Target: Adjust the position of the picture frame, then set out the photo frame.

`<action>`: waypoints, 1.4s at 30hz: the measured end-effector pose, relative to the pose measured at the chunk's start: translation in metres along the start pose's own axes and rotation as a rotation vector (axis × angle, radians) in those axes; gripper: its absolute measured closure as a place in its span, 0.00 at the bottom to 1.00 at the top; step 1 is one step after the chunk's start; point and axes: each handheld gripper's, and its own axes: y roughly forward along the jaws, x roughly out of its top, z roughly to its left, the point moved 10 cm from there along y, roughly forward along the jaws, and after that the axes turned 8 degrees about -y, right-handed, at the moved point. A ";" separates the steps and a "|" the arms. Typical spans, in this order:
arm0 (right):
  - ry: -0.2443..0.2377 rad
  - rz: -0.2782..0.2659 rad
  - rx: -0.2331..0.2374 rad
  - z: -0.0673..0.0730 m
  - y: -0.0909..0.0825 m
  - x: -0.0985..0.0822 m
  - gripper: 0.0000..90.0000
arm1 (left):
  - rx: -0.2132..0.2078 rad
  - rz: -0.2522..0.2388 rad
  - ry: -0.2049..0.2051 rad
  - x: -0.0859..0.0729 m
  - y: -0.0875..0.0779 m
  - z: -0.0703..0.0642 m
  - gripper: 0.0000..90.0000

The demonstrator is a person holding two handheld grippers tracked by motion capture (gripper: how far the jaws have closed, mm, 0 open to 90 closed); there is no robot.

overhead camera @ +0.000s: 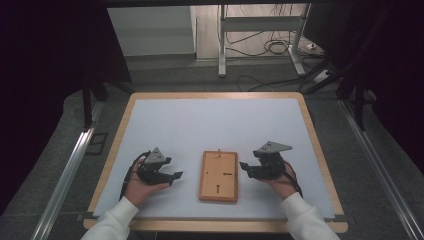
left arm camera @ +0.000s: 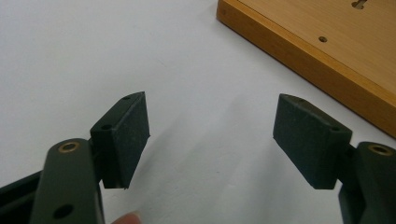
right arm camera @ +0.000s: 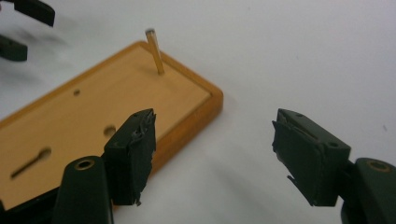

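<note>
A flat wooden board [overhead camera: 219, 176] with a raised rim lies on the white mat near the front middle. A thin wooden peg [overhead camera: 219, 151] stands in a hole at its far end; in the right gripper view the peg [right arm camera: 155, 51] leans slightly. The board [right arm camera: 88, 126] also has small holes and a keyhole slot. My right gripper [overhead camera: 243, 168] sits just right of the board, open, with nothing between its fingers. My left gripper [overhead camera: 177, 176] rests left of the board [left arm camera: 327, 51], open and empty.
The white mat [overhead camera: 215, 125] covers a wooden table [overhead camera: 320, 165]. Beyond the table's far edge there are a metal frame's legs [overhead camera: 222, 45] and cables [overhead camera: 275, 47] on the floor. Aluminium rails [overhead camera: 70, 175] run along both sides.
</note>
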 end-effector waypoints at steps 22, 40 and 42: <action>0.027 0.001 -0.037 0.001 -0.058 -0.054 0.29 | 0.011 0.000 0.013 0.000 0.002 0.000 0.29; 0.002 0.022 -0.044 0.004 -0.054 -0.055 0.28 | -0.008 -0.028 0.050 0.014 -0.003 -0.011 0.30; 0.002 0.024 -0.043 0.004 -0.055 -0.055 0.28 | -0.011 -0.030 0.055 0.016 -0.003 -0.013 0.30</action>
